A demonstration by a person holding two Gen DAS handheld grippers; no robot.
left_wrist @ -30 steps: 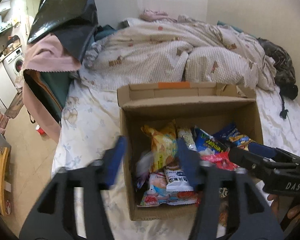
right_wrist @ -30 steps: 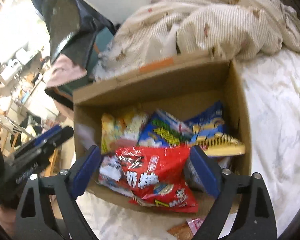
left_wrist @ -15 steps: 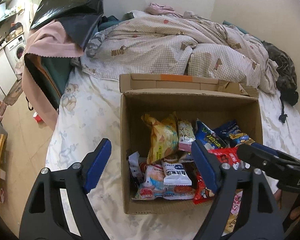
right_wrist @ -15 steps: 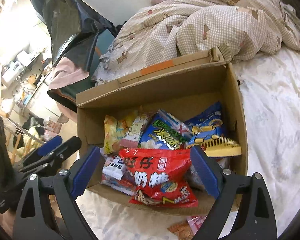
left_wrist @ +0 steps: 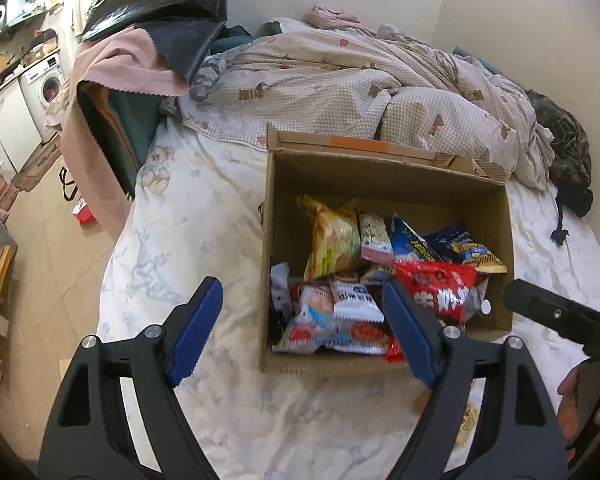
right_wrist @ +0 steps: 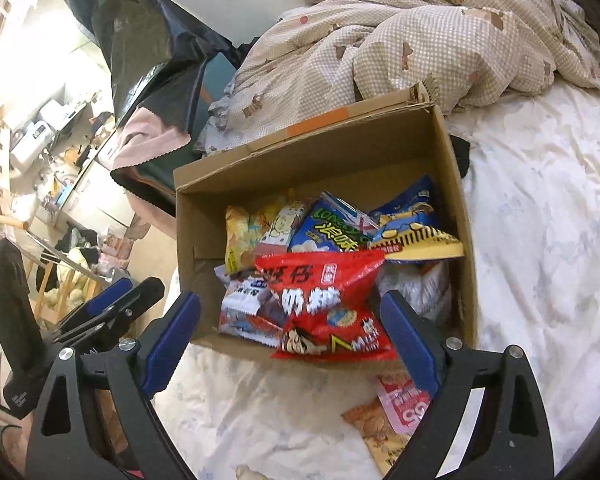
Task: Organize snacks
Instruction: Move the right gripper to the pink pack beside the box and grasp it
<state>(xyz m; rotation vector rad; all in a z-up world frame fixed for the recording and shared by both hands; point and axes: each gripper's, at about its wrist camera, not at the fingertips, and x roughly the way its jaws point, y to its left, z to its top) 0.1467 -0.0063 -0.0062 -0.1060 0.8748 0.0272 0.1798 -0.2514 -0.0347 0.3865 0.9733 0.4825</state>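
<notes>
An open cardboard box (left_wrist: 384, 178) (right_wrist: 328, 168) stands on the bed, filled with several snack packets. A big red packet (right_wrist: 324, 300) (left_wrist: 440, 292) lies on top near the front; a yellow bag (left_wrist: 332, 242) and blue packets (right_wrist: 404, 220) stand behind it. My left gripper (left_wrist: 300, 332) is open and empty, in front of the box's left front corner. My right gripper (right_wrist: 290, 340) is open and empty, in front of the box's near wall. A pink packet (right_wrist: 404, 404) and an orange packet (right_wrist: 376, 428) lie loose on the sheet before the box.
A rumpled checked duvet (left_wrist: 360, 80) lies behind the box. A chair draped with pink cloth and a black bag (left_wrist: 140, 40) stands left of the bed. The bed's left edge drops to the floor (left_wrist: 48, 240). The white sheet (right_wrist: 540, 220) spreads right of the box.
Both grippers have drawn back from the box toward me. The left one has opened wider. The red packet now lies in the box, free of the right gripper's fingers.
</notes>
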